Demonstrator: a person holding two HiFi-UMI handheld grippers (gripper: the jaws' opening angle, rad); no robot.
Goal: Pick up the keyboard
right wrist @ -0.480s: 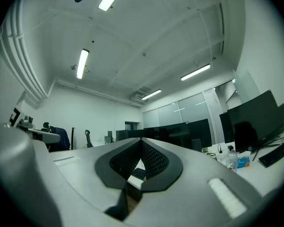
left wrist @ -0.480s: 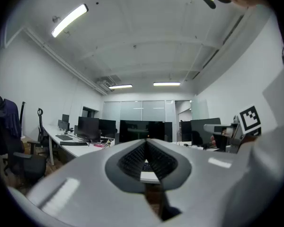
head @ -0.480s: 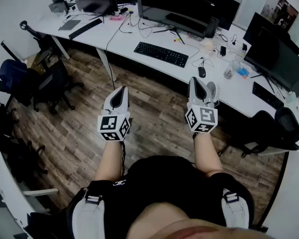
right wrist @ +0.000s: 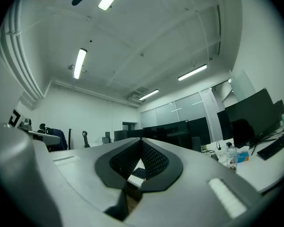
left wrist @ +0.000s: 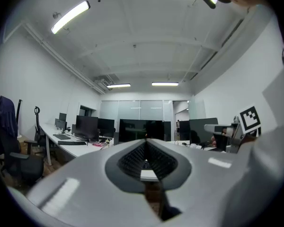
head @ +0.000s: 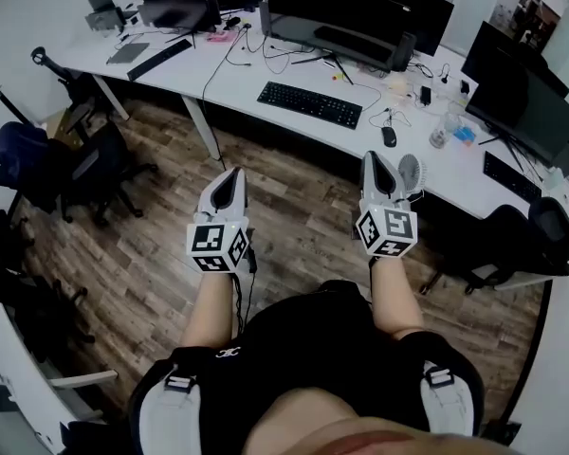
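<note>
A black keyboard (head: 309, 103) lies on the long white desk (head: 237, 79) in front of a wide dark monitor (head: 337, 19). A sliver of the keyboard (right wrist: 136, 172) shows through the right gripper's jaws. My left gripper (head: 232, 176) and right gripper (head: 374, 159) are held out level over the wooden floor, well short of the desk. Both are shut with nothing in them. In the left gripper view the left gripper (left wrist: 146, 143) points at the desk and monitors. My right gripper (right wrist: 141, 144) points slightly upward.
A black mouse (head: 389, 136), cables and a water bottle (head: 443, 132) sit on the desk right of the keyboard. A second keyboard (head: 160, 58) lies at far left, another keyboard (head: 508, 177) at far right. Office chairs (head: 66, 167) stand on the left, another chair (head: 526, 254) on the right.
The view has shifted slightly: desk and keyboard sit a little nearer and to the right. Both grippers keep their pose and stay shut.
</note>
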